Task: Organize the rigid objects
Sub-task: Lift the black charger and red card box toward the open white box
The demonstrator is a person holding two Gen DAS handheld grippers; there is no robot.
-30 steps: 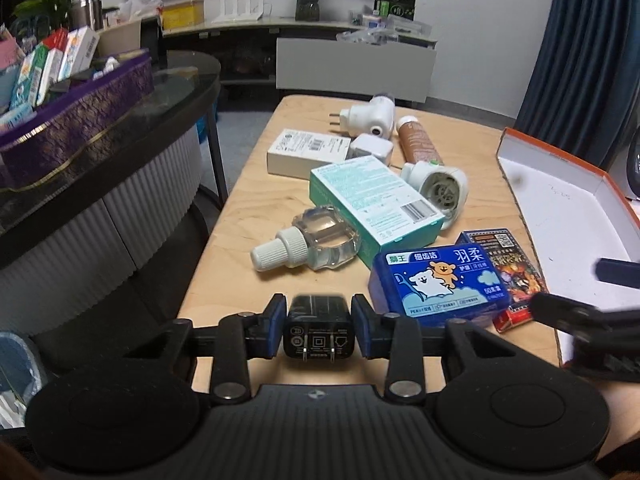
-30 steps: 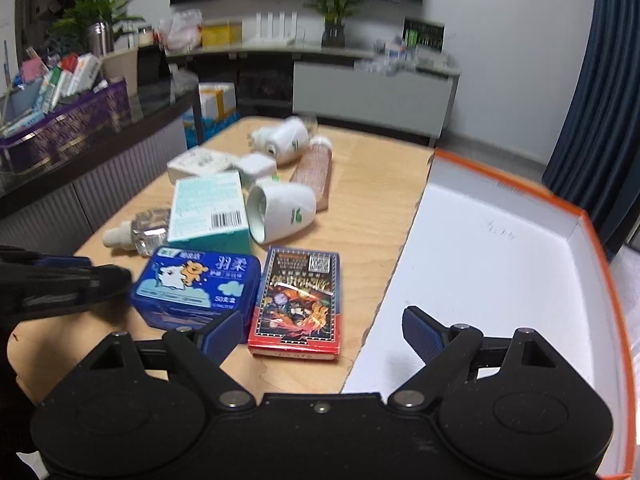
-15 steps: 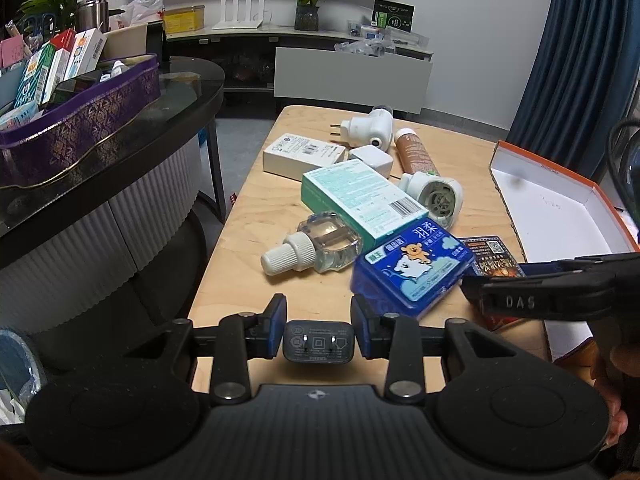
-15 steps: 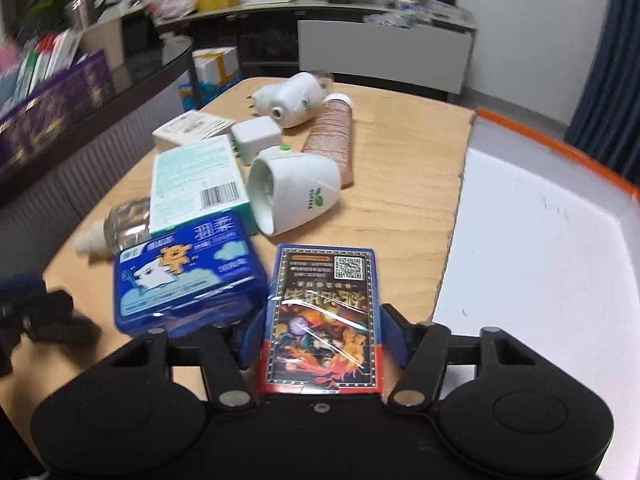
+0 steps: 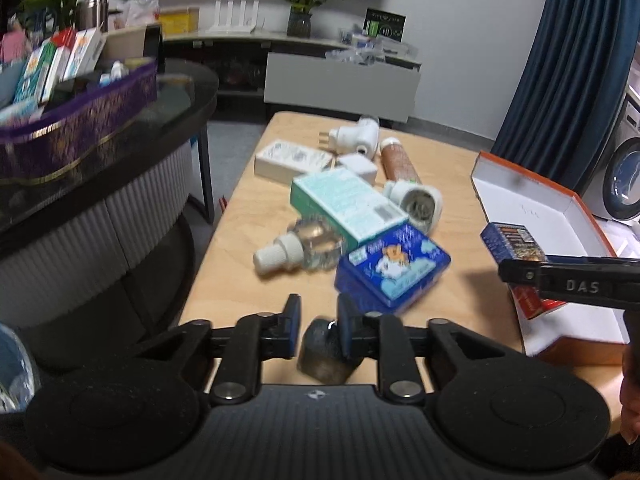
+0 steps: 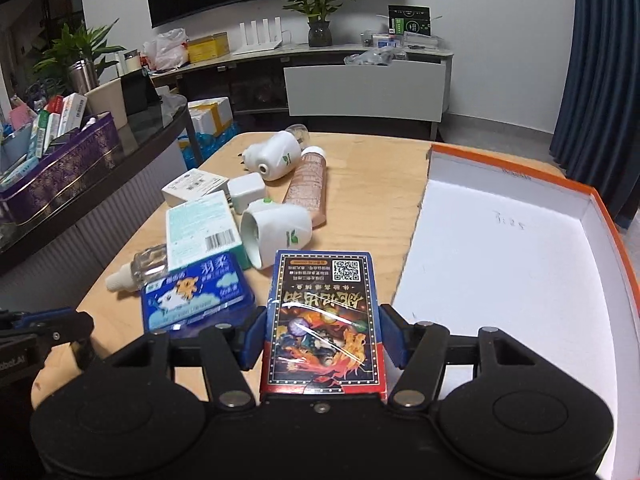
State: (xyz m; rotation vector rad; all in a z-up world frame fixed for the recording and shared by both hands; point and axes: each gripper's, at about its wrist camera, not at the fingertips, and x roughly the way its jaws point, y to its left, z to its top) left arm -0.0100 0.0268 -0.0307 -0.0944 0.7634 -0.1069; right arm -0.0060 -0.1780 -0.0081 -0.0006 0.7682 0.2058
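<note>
Orange box [image 6: 516,264] sits open on bench [image 6: 368,184], right side. Right claw [image 6: 322,338] grips card pack [image 6: 325,320] beside box. Left claw [image 5: 318,328] looks loose round black plug [image 5: 326,350], tilted & blurred — prob slipping, could drop.

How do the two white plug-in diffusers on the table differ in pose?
The near diffuser lies with its open round mouth toward the left gripper's side, beside the teal box; the far diffuser shows prongs and a small hole, near the table's far end. Both are white with a green leaf logo, lying on their sides.
</note>
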